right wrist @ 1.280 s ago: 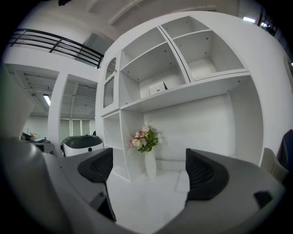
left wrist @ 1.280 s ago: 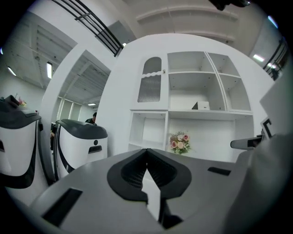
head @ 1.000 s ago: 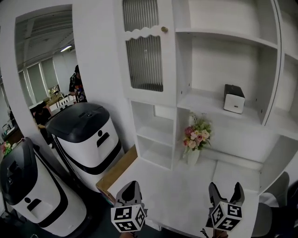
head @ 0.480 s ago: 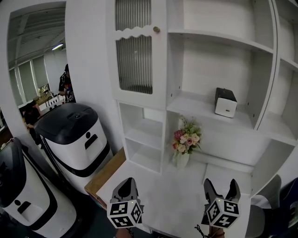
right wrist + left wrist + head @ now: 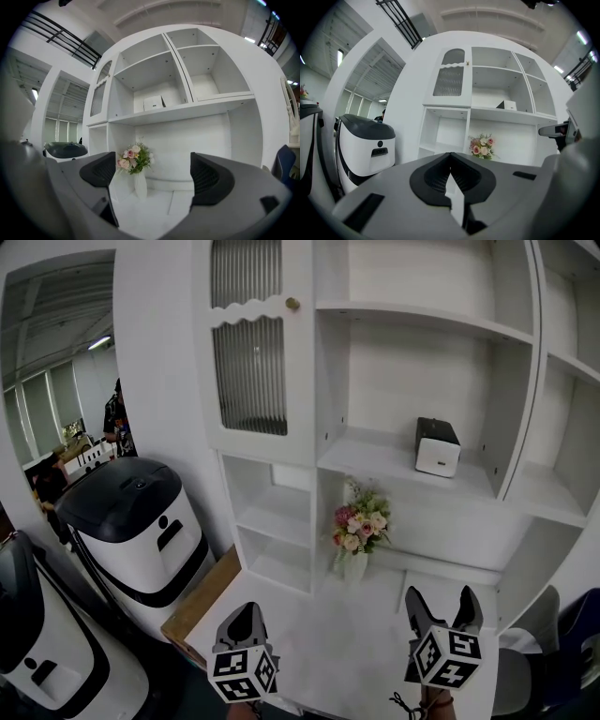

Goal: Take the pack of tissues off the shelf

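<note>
The pack of tissues (image 5: 438, 446) is a white box with a dark top, standing on the middle shelf (image 5: 394, 463) of the white unit; it also shows small as the tissue pack (image 5: 153, 102) and the tissue pack (image 5: 506, 105). My left gripper (image 5: 246, 622) is low at the front, over the counter, jaws shut with nothing between them. My right gripper (image 5: 438, 607) is low at the front right, open and empty. Both are far below and in front of the pack.
A vase of pink and white flowers (image 5: 357, 528) stands on the white counter (image 5: 356, 634) under the shelf. A cabinet door with ribbed glass (image 5: 250, 362) is at upper left. Two black-and-white machines (image 5: 131, 526) stand on the left. A dark chair (image 5: 572, 652) is at the right.
The view has shifted: shelf unit, tissue pack and flowers have slid left and slightly up in the head view. Both grippers stay low at the front, the left one a little further left.
</note>
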`<move>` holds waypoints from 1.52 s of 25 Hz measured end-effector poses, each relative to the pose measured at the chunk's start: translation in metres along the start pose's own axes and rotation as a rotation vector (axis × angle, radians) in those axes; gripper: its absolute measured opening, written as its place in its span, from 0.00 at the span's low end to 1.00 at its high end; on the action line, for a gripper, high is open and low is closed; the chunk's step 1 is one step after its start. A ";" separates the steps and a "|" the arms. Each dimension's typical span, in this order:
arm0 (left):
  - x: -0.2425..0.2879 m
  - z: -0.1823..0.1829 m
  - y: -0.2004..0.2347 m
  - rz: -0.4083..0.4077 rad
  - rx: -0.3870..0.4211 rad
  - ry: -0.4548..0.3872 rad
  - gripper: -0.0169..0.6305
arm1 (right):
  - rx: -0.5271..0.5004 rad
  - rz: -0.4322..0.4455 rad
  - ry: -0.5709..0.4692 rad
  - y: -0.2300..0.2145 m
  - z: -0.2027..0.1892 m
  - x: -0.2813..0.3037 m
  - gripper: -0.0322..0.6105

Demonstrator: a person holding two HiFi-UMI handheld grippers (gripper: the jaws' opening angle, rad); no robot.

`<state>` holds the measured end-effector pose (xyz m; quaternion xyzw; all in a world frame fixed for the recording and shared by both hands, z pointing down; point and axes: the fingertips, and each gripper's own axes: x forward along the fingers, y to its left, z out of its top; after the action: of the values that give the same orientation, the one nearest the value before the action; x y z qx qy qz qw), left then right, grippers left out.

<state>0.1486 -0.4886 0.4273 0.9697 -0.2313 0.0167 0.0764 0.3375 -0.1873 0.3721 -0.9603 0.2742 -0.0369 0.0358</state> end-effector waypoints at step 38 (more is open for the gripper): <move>0.025 0.060 0.030 0.042 0.034 -0.078 0.05 | -0.107 -0.013 -0.177 0.027 0.156 0.096 0.84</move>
<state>0.1575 -0.5350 0.3743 0.9658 -0.2540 -0.0156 0.0503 0.4183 -0.2536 0.2192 -0.9622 0.2651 0.0626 0.0083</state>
